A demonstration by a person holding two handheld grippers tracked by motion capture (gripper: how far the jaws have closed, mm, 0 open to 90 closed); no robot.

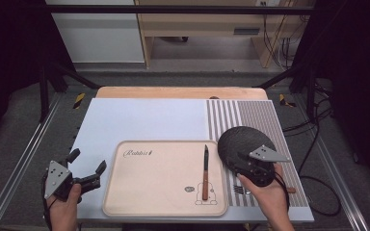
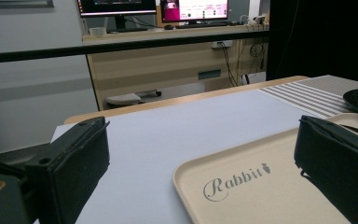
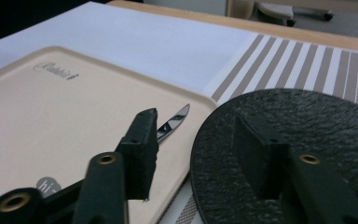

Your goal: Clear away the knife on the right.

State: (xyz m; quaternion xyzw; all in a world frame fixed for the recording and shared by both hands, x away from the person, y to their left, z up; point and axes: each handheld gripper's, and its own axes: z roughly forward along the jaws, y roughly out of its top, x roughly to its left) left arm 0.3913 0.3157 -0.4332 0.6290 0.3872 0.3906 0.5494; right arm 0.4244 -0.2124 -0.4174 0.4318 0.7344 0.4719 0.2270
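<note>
We see the right gripper held above the near edge of the black plate, and its jaws stand apart with nothing between them. In the right gripper view one jaw is over the tray and the other over the plate. The knife lies on the tray just to the left of this gripper, the blade pointing away from the person, the brown handle toward the person; the gripper does not touch it. The left gripper is at the left side of the tray, well apart from the knife, and its jaws are also wide apart and empty.
</note>
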